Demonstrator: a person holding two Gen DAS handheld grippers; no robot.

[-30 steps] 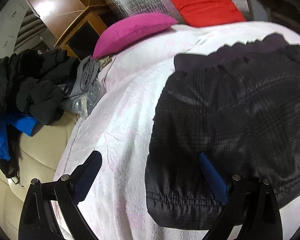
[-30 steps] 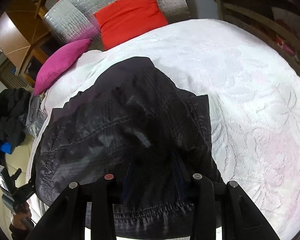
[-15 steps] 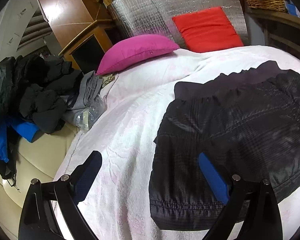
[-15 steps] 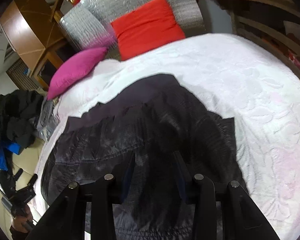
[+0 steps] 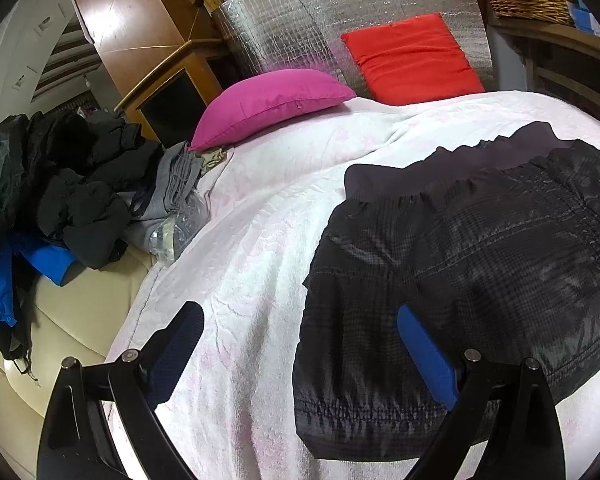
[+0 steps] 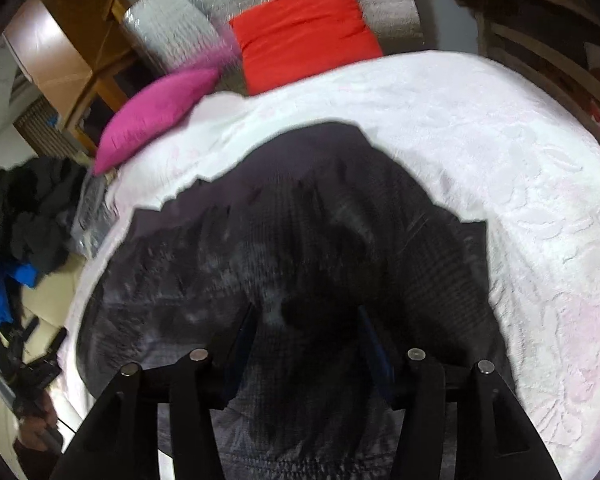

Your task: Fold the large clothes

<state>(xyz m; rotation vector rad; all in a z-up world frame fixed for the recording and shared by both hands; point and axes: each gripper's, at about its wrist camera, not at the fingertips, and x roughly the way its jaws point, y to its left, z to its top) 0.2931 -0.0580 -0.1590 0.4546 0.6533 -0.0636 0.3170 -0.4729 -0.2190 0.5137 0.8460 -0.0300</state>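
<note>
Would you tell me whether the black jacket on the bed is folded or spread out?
Folded: the black jacket lies as a compact block on the white bedspread, no sleeves showing.

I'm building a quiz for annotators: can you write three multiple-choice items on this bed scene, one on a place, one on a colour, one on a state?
1. Where does the black jacket lie?
A. on the white bedspread
B. on the pile of dark clothes
C. on the red cushion

2. What colour is the pillow at the bedspread's far left corner?
A. green
B. magenta
C. yellow

3. How is the left gripper?
A. shut on the jacket
B. shut on the pillow
C. open

Answers:
1 A, the jacket is spread flat on the bedspread, apart from the pile beside the bed.
2 B, it is bright pink-purple, next to the red cushion.
3 C, its two fingers stand wide apart, one over bedspread, one over jacket.
</note>
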